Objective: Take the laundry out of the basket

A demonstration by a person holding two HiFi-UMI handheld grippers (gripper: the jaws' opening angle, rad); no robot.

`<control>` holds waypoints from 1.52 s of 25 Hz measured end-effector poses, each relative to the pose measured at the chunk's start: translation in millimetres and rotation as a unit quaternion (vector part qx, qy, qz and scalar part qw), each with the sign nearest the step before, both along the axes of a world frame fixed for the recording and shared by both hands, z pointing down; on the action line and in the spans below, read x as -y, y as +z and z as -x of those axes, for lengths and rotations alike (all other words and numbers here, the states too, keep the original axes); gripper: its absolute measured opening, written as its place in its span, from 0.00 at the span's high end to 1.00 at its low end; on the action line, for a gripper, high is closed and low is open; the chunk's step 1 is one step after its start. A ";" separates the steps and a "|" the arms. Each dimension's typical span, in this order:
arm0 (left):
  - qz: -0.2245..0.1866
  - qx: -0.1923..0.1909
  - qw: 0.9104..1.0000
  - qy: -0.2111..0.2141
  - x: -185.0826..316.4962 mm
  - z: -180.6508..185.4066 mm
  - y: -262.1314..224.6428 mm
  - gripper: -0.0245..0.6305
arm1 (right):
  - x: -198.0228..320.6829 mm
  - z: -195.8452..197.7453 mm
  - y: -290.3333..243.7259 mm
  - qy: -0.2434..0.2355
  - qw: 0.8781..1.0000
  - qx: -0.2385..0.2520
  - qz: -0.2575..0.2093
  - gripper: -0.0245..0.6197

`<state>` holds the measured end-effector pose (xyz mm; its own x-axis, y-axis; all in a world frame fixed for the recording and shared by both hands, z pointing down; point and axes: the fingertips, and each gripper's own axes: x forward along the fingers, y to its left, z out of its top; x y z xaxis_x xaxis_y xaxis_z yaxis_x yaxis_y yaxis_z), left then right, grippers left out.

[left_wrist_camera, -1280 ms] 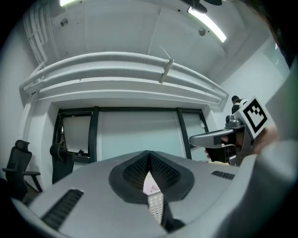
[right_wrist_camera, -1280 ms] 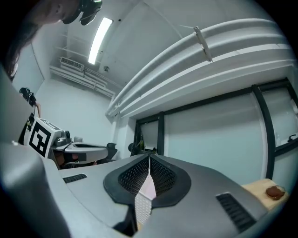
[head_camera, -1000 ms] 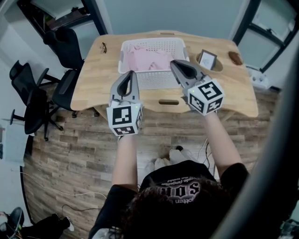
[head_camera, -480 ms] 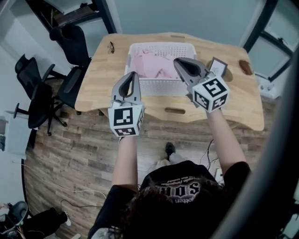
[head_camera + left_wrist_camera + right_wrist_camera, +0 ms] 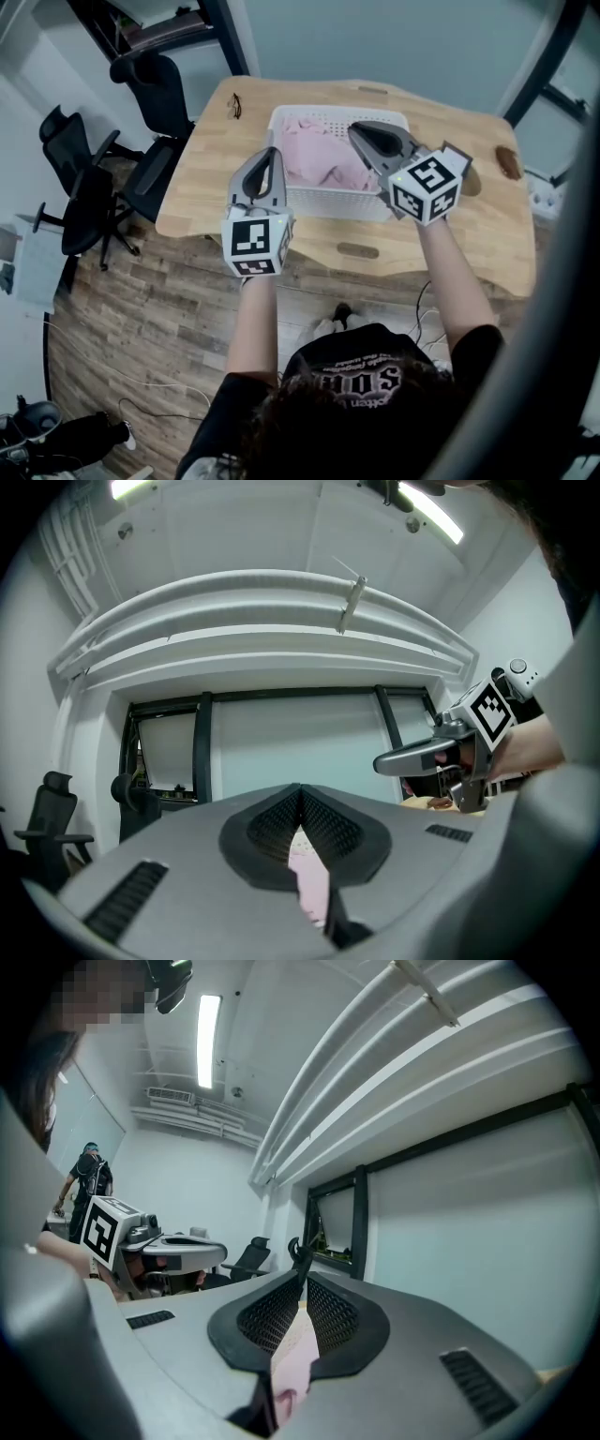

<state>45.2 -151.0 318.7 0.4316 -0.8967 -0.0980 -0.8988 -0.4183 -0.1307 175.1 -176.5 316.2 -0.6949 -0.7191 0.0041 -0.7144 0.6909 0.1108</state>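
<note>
Head view, looking steeply down from the person's head, showed a pale wooden worktop point(image 5: 202, 183) with a white slatted basket point(image 5: 330, 200) sitting on it. Pink laundry point(image 5: 317, 157) lay heaped inside the basket, filling much of it, and no cloth could be seen on the worktop outside the basket.

The person held both tools up in the air on the near side of the basket. The left gripper point(image 5: 271, 154) hovered at the basket's near-left corner, its jaws pressed together with nothing caught in them. The right gripper point(image 5: 359, 132) hovered over the basket's right half, its jaws likewise clenched and empty. In each gripper view the pads met at the tips, and only a sliver of pink from the basket below showed through the slit beneath them.

Black office chairs point(image 5: 89, 192) stood on the wood floor well to the left of the basket.

By my reading, the task had barely begun: nothing had been lifted out yet, and the whole pink pile remained to be grasped and removed.
</note>
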 end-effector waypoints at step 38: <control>0.018 0.011 1.000 -0.015 88.8 15.3 12.7 0.96 | 90.2 41.4 85.9 -0.087 0.987 -0.106 0.087 0.52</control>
<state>29.9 -239.7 331.4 0.4064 -0.9119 -0.0567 -0.9080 -0.3962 -0.1362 133.6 -266.6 402.1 -0.7783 -0.5640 0.2759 -0.5563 0.8232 0.1136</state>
